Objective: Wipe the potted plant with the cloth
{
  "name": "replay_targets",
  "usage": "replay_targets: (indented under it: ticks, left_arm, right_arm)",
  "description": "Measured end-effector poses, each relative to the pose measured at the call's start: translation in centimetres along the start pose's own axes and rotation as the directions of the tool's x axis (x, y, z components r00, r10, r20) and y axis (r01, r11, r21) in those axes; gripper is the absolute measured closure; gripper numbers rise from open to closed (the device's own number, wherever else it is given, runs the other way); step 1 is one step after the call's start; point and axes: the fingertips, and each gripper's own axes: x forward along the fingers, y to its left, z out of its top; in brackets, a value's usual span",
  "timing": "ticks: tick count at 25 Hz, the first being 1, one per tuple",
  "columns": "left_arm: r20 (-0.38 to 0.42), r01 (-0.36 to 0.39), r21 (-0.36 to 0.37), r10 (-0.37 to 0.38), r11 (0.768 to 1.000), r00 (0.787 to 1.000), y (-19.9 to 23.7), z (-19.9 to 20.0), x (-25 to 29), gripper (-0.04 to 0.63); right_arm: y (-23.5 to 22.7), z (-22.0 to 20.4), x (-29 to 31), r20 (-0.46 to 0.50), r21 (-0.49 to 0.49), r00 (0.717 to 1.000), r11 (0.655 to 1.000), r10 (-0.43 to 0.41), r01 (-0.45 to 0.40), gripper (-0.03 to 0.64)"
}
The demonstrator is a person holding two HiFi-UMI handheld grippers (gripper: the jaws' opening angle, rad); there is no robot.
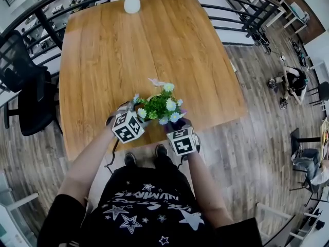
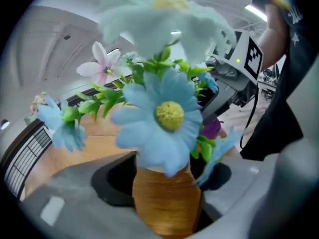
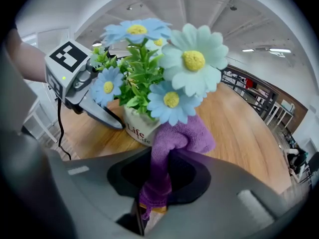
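Observation:
The potted plant (image 1: 160, 106), blue and white fake flowers over green leaves, stands near the front edge of the wooden table (image 1: 128, 50). My left gripper (image 1: 140, 113) comes in from the left. In the left gripper view its jaws sit against both sides of the pot (image 2: 167, 198), closed on it below a big blue flower (image 2: 167, 116). My right gripper (image 3: 152, 203) is shut on a purple cloth (image 3: 174, 143), which rises from the jaws and touches the flowers and the white pot (image 3: 139, 128). The left gripper's finger (image 3: 99, 114) lies along that pot's side.
A white vase (image 1: 132, 1) stands at the table's far edge. A black chair (image 1: 25, 86) is beside the table on the left, and a dark railing (image 1: 241, 14) curves behind it. The wood floor on the right holds a seated person (image 1: 290, 84) and furniture.

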Motion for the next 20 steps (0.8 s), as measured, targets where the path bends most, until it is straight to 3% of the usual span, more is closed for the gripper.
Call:
replay_targets:
  ticks: [5, 12, 20]
  left_arm:
    - [-0.021, -0.035, -0.024, 0.035, 0.999, 0.999, -0.1, 0.0, 0.0, 0.245]
    - [-0.027, -0.147, -0.149, 0.144, 0.978, 0.989, -1.0, 0.5, 0.1, 0.246]
    - [-0.007, -0.147, -0.182, 0.148, 0.972, 0.989, -2.4, 0.7, -0.2, 0.246]
  right_arm:
    - [0.6, 0.0, -0.1, -0.008, -0.001, 1.000, 1.000, 0.008, -0.008, 0.531]
    - [2.2, 0.1, -0.2, -0.009, -0.017, 0.999, 0.999, 0.044, -0.044, 0.531]
    - [3.9, 0.6, -0.4, -0.011, -0.049, 0.998, 0.996, 0.068, -0.068, 0.531]
